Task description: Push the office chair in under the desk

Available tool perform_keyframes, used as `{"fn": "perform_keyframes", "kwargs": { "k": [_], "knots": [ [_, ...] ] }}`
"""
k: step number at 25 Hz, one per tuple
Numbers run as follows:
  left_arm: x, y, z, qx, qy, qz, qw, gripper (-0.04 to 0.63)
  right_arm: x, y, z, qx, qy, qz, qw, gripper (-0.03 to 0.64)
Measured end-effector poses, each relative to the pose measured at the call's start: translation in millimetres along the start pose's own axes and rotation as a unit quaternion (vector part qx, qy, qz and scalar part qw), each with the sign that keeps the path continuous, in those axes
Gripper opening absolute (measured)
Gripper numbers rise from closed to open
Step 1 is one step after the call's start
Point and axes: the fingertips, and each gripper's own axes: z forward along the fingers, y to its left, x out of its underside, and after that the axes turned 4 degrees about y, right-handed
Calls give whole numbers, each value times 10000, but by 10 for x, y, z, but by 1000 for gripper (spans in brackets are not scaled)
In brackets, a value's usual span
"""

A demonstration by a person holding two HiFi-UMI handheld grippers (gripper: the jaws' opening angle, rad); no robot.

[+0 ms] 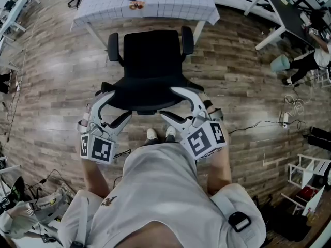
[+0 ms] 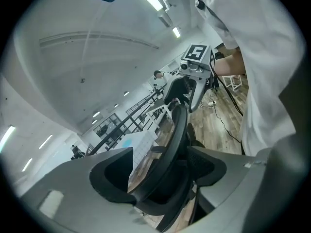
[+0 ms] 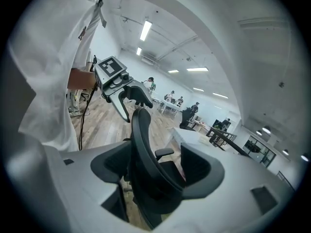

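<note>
No legible words, numbers or brand names in any view. The only signs are coded black-and-white squares on the cubes of the left gripper (image 1: 118,106) and the right gripper (image 1: 170,103): left cube markers (image 1: 96,149) and right cube markers (image 1: 206,139), block patterns, not lettering. There's a small dark emblem (image 1: 108,201) on the person's white shirt (image 1: 155,190), too small to make out

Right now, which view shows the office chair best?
The head view: the office chair shows from above, seat and both armrests, facing the desk. Each gripper view shows mostly its backrest edge-on between open jaws.
</note>
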Motion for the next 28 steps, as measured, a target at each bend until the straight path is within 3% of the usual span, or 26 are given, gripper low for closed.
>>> {"fn": "perform_keyframes", "kwargs": {
  "k": [3,5,17,19,21,28],
  "knots": [
    [29,21,79,-32,63,37,10000,348,47,-6,65,-69,128,-95,9998,322],
    [62,24,146,-56,159,115,9998,348,98,3,122,-132,246,-201,9994,364],
    [137,23,314,-233,562,302,9977,320,239,67,352,-331,451,-464,9974,364],
    [145,25,329,-223,639,347,9971,313,246,37,361,-287,436,-459,9976,360],
    [151,21,341,-199,700,357,9967,307,255,4,364,-233,430,-472,9977,307],
    [166,44,377,-166,739,211,9969,316,288,-28,391,-335,478,-538,9968,297]
  ]
}}
